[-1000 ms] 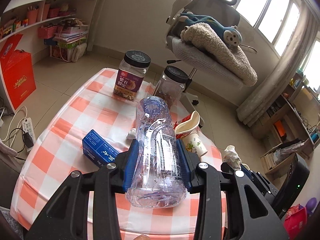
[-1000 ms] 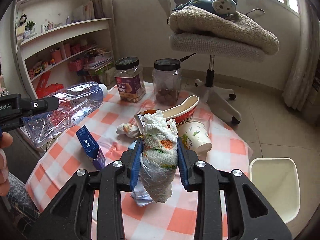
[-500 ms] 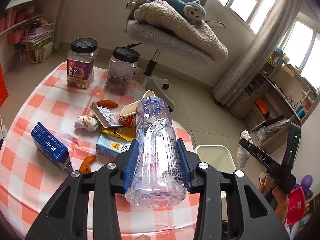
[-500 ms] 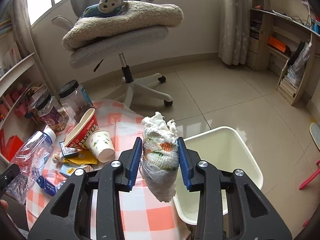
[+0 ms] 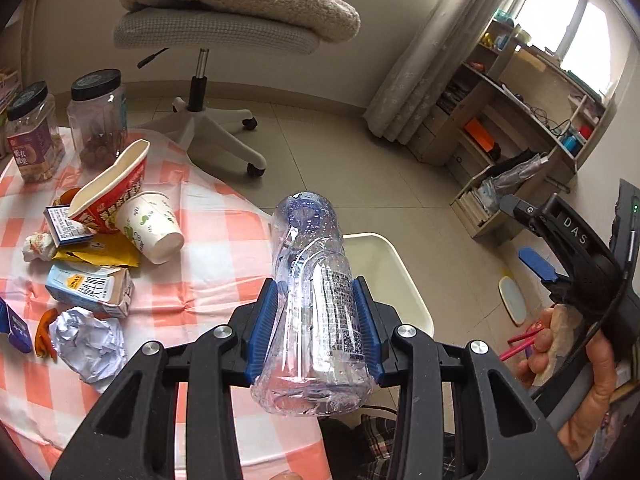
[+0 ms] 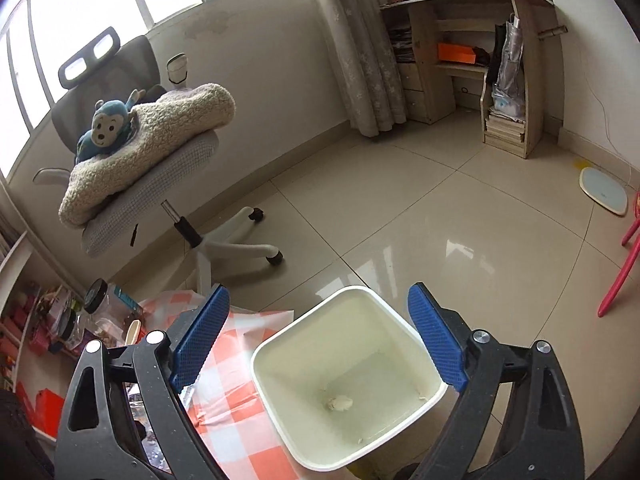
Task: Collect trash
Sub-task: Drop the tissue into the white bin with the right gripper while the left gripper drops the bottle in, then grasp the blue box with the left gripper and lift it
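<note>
My left gripper [image 5: 315,292] is shut on a clear, crumpled plastic bottle [image 5: 308,240], held over the right edge of the checked table [image 5: 224,248], with the cream bin [image 5: 404,276] just beyond. My right gripper [image 6: 318,292] hangs above that bin [image 6: 264,364]; its jaws are opening, with nothing between the blue pads. A tissue wad [image 6: 339,402] lies on the bin's floor. In the left wrist view the right gripper [image 5: 522,236] shows at the right, in a hand [image 5: 580,364]. On the table lie a paper cup [image 5: 150,226], a milk carton [image 5: 88,288] and crumpled paper [image 5: 88,340].
A red noodle bowl [image 5: 108,188], a yellow wrapper [image 5: 100,250] and two black-lidded jars [image 5: 98,120] stand further left on the table. An office chair [image 6: 160,160] with a blanket and a toy monkey stands beyond. Open tiled floor [image 6: 460,220] stretches to shelves [image 6: 508,80] at the right.
My right gripper swung from the table to above the bin and opened; the tissue wad it held now lies in the bin. My left gripper carried the bottle rightwards to the table's edge.
</note>
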Available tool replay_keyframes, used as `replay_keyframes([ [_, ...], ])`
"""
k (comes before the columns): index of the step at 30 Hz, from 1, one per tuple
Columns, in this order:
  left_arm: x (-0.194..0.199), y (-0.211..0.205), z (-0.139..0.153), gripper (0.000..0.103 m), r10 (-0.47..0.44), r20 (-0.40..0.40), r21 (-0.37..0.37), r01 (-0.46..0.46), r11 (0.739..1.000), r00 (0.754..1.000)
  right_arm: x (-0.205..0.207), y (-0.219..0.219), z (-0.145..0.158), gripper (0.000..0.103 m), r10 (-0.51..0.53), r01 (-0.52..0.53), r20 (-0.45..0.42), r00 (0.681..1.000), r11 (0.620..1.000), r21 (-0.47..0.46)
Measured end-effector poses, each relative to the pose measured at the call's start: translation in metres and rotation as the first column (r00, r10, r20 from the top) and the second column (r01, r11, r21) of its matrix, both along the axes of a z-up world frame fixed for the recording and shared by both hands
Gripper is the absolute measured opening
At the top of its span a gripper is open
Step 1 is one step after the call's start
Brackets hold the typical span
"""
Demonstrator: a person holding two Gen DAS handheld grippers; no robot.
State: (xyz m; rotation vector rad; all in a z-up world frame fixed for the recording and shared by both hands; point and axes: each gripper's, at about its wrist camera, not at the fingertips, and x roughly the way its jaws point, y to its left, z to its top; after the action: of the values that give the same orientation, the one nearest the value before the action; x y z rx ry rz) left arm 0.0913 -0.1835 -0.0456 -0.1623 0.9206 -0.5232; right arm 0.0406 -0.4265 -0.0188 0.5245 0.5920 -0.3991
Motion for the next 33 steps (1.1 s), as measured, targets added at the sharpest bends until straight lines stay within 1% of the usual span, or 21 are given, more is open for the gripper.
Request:
replay_keyframes([
  [6,0.01,-0.068,-0.02,0.039,-0.067,-0.043,0.064,0.07,0.996,0.997,-0.014,-0.027,0.001,0.087,-0.046,0.045,0.026,0.999,0.998,0.037],
  [10,0.018,-0.094,-0.034,0.04,-0.094,-0.082,0.084,0.1,0.991,0.992,-0.02,-0.037,0.004,0.087,-0.068,0.066,0.044,0.997,0.997,0.043],
  [12,0.021,-0.1,-0.036,0.059,-0.086,-0.088,0.096,0.095,0.991,0.992,-0.021,-0.039,0.005,0.087,-0.077,0.075,0.048,0.996,0.996,0.039],
  [13,0.021,-0.099,-0.035,0.071,-0.079,-0.08,0.097,0.086,0.992,0.994,-0.022,-0.039,0.006,0.087,-0.079,0.077,0.051,0.996,0.996,0.037],
  [16,0.021,-0.088,-0.028,0.072,-0.06,-0.047,0.105,0.064,0.992,0.997,-0.021,-0.035,0.007,0.087,-0.077,0.076,0.046,0.996,0.997,0.006],
  [18,0.02,-0.078,-0.019,0.075,-0.022,-0.002,0.124,0.022,0.992,1.0,-0.019,-0.027,0.007,0.088,-0.067,0.068,0.039,0.997,0.997,-0.027],
  [21,0.02,-0.054,-0.005,0.081,0.045,0.08,0.14,-0.056,0.989,0.996,-0.014,-0.007,0.011,0.091,-0.052,0.056,0.031,0.998,0.992,-0.11],
  [22,0.019,-0.045,0.0,0.085,0.07,0.105,0.141,-0.084,0.986,0.992,-0.012,0.002,0.012,0.093,-0.047,0.05,0.03,0.998,0.988,-0.143],
  [25,0.019,-0.018,0.013,0.088,0.146,0.175,0.145,-0.172,0.974,0.974,-0.009,0.028,0.016,0.096,-0.034,0.043,0.042,0.999,0.97,-0.239],
  [27,0.017,0.0,0.022,0.09,0.202,0.233,0.147,-0.24,0.96,0.951,-0.006,0.047,0.017,0.096,-0.02,0.035,0.053,0.998,0.955,-0.293],
  [31,0.01,0.038,0.037,0.094,0.304,0.358,0.143,-0.373,0.917,0.883,0.004,0.082,0.016,0.096,0.027,-0.007,0.052,0.998,0.938,-0.346],
  [33,0.007,0.054,0.04,0.094,0.34,0.402,0.147,-0.426,0.893,0.85,0.01,0.099,0.014,0.096,0.058,-0.037,0.047,0.997,0.932,-0.36],
])
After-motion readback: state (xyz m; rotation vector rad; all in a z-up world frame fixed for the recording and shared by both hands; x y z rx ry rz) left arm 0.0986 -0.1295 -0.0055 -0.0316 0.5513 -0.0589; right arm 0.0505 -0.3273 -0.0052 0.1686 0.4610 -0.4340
